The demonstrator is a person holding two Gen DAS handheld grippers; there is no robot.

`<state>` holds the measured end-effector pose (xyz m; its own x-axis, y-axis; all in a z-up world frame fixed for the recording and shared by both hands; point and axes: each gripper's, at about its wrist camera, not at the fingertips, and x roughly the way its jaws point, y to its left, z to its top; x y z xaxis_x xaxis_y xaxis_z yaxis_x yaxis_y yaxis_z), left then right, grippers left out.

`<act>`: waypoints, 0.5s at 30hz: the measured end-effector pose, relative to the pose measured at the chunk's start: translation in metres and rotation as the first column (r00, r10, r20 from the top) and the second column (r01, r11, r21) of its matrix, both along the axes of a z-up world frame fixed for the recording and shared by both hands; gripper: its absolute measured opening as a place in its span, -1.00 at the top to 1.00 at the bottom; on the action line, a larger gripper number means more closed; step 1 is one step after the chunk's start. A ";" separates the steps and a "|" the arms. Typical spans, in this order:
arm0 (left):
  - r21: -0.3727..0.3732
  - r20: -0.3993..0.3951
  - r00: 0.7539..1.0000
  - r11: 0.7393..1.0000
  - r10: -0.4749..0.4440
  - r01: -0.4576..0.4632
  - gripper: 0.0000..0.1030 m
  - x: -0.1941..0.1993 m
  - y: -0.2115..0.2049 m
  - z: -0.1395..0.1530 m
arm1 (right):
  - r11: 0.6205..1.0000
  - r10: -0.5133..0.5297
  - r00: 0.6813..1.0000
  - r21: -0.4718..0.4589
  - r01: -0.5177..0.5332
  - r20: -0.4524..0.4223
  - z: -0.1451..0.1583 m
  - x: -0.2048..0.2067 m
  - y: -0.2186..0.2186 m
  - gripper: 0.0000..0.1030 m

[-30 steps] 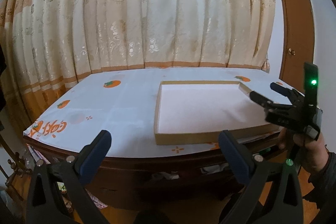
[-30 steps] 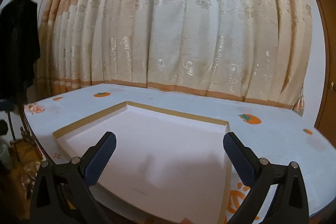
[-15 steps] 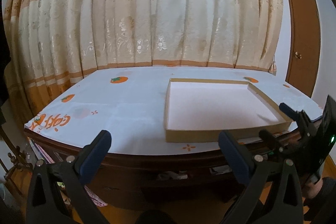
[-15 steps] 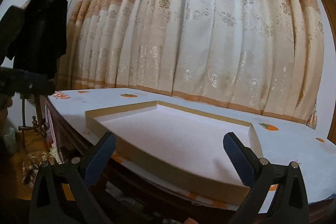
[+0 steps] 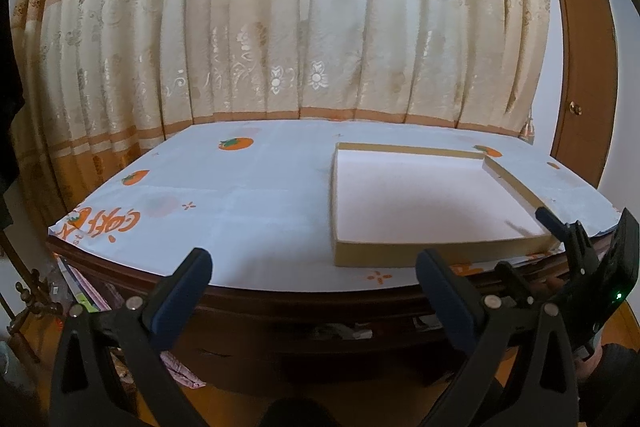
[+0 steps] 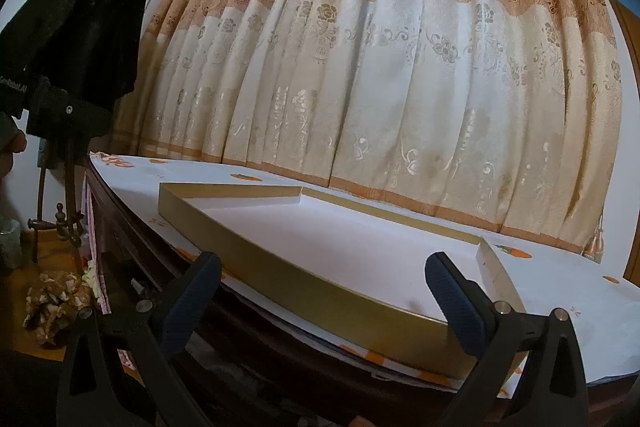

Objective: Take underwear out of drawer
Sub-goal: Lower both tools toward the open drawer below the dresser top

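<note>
My left gripper is open and holds nothing; it hangs in front of the table's dark wooden front. A strip of pale fabric shows in a gap just under the table edge; I cannot tell what it is. At the right of the left wrist view, my right gripper is low at the table's front edge, held by a hand. In the right wrist view, the right gripper is open and holds nothing, level with the wooden front. No drawer handle or underwear is plainly visible.
A shallow cardboard tray with a white floor lies on the white tablecloth printed with orange fruit. Patterned curtains hang behind. A coat stand with a black coat is at the left, and a brown door at the right.
Both grippers have sunk from above the tabletop to its front edge. The right gripper dropped from over the tray to below its rim. Both stayed open.
</note>
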<state>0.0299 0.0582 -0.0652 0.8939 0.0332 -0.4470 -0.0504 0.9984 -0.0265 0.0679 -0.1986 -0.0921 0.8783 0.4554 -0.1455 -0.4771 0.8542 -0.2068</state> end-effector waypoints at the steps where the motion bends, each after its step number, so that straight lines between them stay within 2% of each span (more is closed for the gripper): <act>1: -0.003 -0.003 1.000 1.000 0.001 -0.001 -1.00 0.001 0.001 0.000 | 1.000 0.003 1.000 -0.002 -0.002 0.003 -0.001 0.000 0.000 -0.99; 7: -0.007 -0.013 1.000 1.000 0.009 -0.009 -1.00 0.004 0.004 0.001 | 1.000 0.019 0.999 -0.005 -0.019 0.031 -0.004 -0.004 0.001 -0.99; 15: -0.009 -0.025 1.000 1.000 0.015 -0.015 -1.00 0.006 0.004 0.000 | 0.996 0.028 0.998 -0.085 -0.023 0.061 -0.010 -0.007 0.009 -0.99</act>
